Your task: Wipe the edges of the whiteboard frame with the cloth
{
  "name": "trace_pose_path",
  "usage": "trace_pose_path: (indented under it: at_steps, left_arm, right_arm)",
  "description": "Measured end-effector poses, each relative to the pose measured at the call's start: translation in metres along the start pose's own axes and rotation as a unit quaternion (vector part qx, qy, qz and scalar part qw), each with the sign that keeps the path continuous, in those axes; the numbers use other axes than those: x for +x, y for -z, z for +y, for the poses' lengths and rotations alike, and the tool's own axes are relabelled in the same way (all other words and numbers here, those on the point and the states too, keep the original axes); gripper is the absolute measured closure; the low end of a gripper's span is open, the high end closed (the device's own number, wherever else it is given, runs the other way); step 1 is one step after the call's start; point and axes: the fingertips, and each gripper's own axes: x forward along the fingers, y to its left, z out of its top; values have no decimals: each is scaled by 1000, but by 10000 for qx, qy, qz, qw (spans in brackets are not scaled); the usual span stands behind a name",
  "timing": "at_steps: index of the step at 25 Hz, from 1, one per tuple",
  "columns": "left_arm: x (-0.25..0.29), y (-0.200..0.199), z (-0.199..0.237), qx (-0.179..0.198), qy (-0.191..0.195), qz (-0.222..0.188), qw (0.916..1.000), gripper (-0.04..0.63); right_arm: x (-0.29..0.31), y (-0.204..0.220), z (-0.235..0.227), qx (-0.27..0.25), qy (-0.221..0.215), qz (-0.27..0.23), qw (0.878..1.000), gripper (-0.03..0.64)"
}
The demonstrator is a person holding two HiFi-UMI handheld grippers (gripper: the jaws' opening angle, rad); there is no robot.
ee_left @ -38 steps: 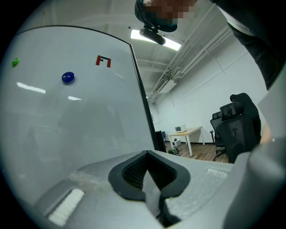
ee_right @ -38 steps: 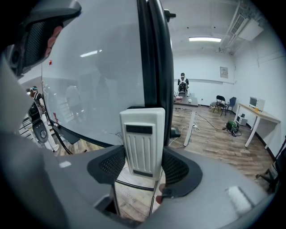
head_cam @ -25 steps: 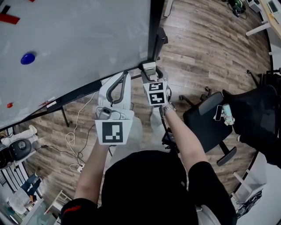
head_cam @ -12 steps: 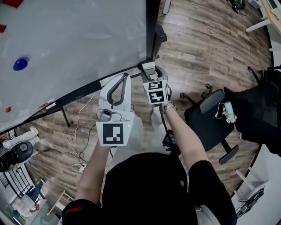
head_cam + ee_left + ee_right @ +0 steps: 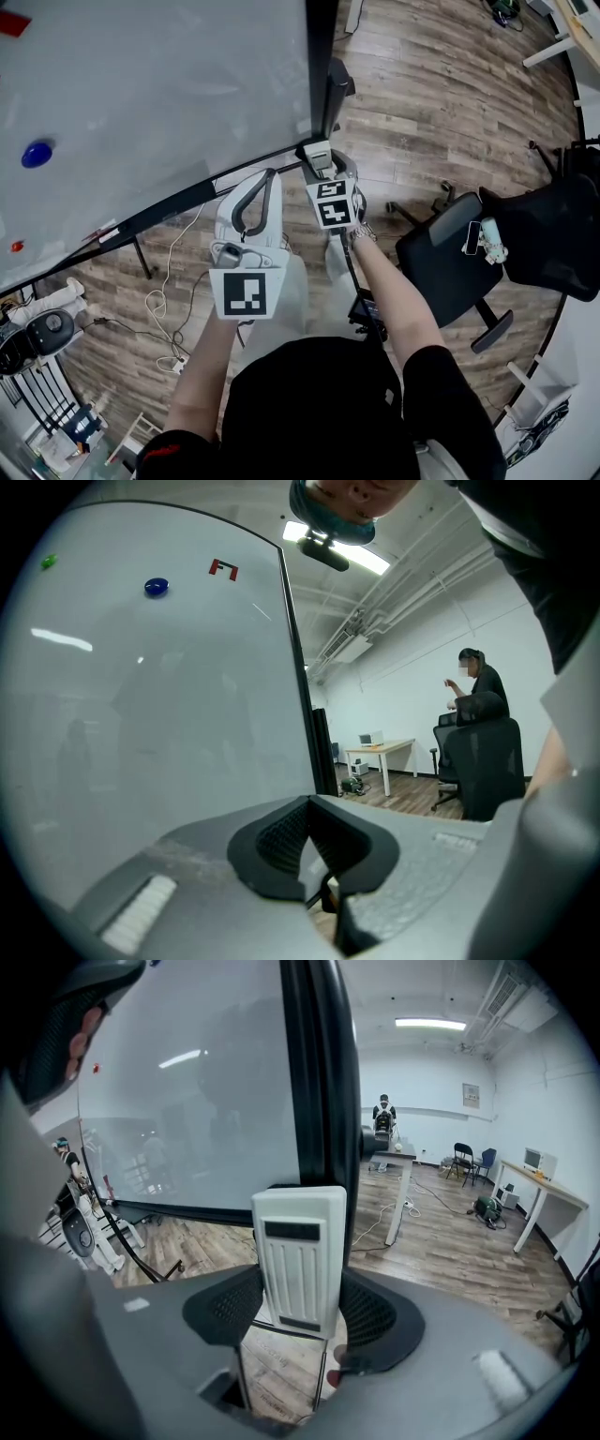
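Note:
The whiteboard [image 5: 159, 94] fills the upper left of the head view, with its black frame [image 5: 319, 66] down the right side and along the bottom. My right gripper [image 5: 319, 157] is at the frame's lower right corner, shut on a white ribbed eraser block [image 5: 317, 150]. In the right gripper view the eraser block [image 5: 300, 1255] stands upright between the jaws of the right gripper [image 5: 302, 1312], right against the black frame [image 5: 323, 1072]. My left gripper [image 5: 266, 176] sits just left of it, below the bottom edge, jaws closed on nothing. The left gripper [image 5: 309, 841] faces the whiteboard [image 5: 159, 696]. No cloth shows.
A blue magnet [image 5: 37, 153] and a small red magnet [image 5: 17, 247] stick to the board. A black office chair [image 5: 469, 253] stands to the right on the wood floor. White cables [image 5: 159, 300] lie under the board. A person [image 5: 478, 682] sits far off by a desk [image 5: 380, 752].
Both grippers stay at the board's lower right corner, the eraser block still held. The head view has shifted slightly, so the board and blue magnet sit a bit further left.

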Motion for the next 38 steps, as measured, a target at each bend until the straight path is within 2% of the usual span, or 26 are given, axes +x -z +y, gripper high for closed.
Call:
trace_pose_path:
  at_steps: [10,15,22,38]
  left_arm:
    - [1,8,-7,192,123,-62,9997,594]
    - [1,17,-19,-54,179,19,9998,594]
    - [3,14,-27,-132,232,1,9996,594]
    - [-16,-6,-10,-282,-28,-190,9994,594]
  right_arm:
    - [2,23,-7,333,63,233,9992,357]
    - [-2,38,-20,661,160,369,9970,357]
    - [-15,31,-18,620,122,255,9977,357]
    - [-54,-12,21,178,-365,-42,9992,357]
